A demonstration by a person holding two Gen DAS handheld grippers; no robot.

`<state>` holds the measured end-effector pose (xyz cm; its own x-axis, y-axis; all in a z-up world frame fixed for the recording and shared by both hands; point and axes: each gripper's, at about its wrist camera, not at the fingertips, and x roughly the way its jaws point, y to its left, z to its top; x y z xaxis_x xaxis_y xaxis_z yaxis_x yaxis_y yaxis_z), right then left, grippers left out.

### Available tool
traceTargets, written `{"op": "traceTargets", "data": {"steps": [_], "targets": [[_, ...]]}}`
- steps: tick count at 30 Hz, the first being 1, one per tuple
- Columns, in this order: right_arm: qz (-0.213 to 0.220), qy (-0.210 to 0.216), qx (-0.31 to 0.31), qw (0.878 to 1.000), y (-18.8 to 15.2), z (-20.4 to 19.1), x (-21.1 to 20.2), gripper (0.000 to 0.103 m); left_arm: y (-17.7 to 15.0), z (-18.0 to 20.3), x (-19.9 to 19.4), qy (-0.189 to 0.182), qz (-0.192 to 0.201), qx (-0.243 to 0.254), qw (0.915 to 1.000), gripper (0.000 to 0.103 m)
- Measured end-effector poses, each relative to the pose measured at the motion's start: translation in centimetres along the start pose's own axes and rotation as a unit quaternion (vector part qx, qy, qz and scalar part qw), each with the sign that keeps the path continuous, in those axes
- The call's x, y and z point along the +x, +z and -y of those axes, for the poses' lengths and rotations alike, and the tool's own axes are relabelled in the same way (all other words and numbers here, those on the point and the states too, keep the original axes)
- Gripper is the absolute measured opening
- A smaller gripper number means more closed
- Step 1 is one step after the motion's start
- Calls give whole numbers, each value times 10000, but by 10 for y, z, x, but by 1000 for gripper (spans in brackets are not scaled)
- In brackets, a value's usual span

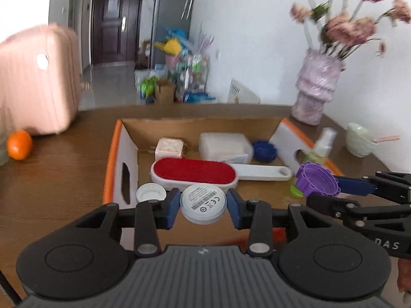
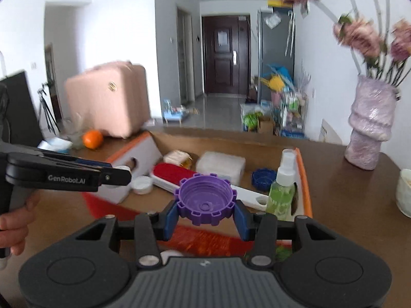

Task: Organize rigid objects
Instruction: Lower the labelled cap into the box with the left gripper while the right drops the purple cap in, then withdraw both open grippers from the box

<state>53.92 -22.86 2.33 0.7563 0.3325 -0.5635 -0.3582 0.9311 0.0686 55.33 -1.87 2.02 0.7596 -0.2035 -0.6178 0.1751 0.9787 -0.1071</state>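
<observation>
My left gripper (image 1: 203, 206) is shut on a white round disc (image 1: 203, 203) with a printed label, held over the near edge of the open cardboard box (image 1: 195, 124). My right gripper (image 2: 205, 211) is shut on a purple toothed cap (image 2: 205, 199), held above the box's near right side; it also shows in the left wrist view (image 1: 317, 179). Inside the box lie a red lint brush (image 1: 194, 173), a white cap (image 1: 151, 192), a clear plastic case (image 1: 224, 146), a blue toothed cap (image 1: 264, 150) and a beige charger (image 1: 169, 147).
A green spray bottle (image 2: 282, 192) stands at the box's right wall. An orange (image 1: 19, 145) and a pink suitcase (image 1: 36, 82) are at the left. A lilac vase (image 2: 370, 123) with flowers and a white bowl (image 1: 359, 140) stand on the brown table (image 1: 64, 174) at the right.
</observation>
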Motion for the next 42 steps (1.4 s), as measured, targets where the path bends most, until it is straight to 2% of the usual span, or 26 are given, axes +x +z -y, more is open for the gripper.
{"op": "traceTargets", "data": {"steps": [3, 6, 8, 12, 15, 21, 25, 29, 31, 34, 38, 42], "targets": [[-256, -200, 53, 9995, 4, 5, 38, 45, 3, -3, 33, 67, -262, -49, 9996, 40], [-353, -297, 36, 9989, 3, 7, 65, 45, 3, -6, 53, -217, -411, -49, 9989, 41], [-532, -362, 45, 9979, 2, 7, 80, 46, 4, -9, 60, -132, -458, -167, 9987, 44], [-436, -296, -57, 9986, 2, 5, 78, 59, 5, -11, 51, -135, -381, -192, 9990, 49], [-251, -294, -54, 9992, 9, 7, 59, 68, 9, -8, 36, -49, -274, -65, 9996, 52], [-70, -194, -8, 9998, 22, 16, 7, 70, 6, 9, -10, 130, 3, 351, 9993, 61], [48, -237, -89, 9997, 18, 18, -40, 72, -5, 22, -58, 368, 336, 463, 9977, 72], [276, -207, -93, 9994, 5, 16, -90, 81, -31, 38, -108, 738, 581, 505, 9943, 87], [404, -177, -131, 9989, -8, 12, -115, 83, -46, 45, -133, 856, 726, 531, 9923, 89], [586, -233, -167, 9979, -39, 1, -151, 85, -73, 50, -173, 863, 987, 454, 9903, 97], [848, -213, -315, 9957, -91, -22, -199, 87, -124, 61, -226, 904, 1362, 445, 9855, 100], [1254, -156, -608, 9901, -137, -49, -243, 94, -177, 74, -264, 919, 1441, 162, 9851, 100]]}}
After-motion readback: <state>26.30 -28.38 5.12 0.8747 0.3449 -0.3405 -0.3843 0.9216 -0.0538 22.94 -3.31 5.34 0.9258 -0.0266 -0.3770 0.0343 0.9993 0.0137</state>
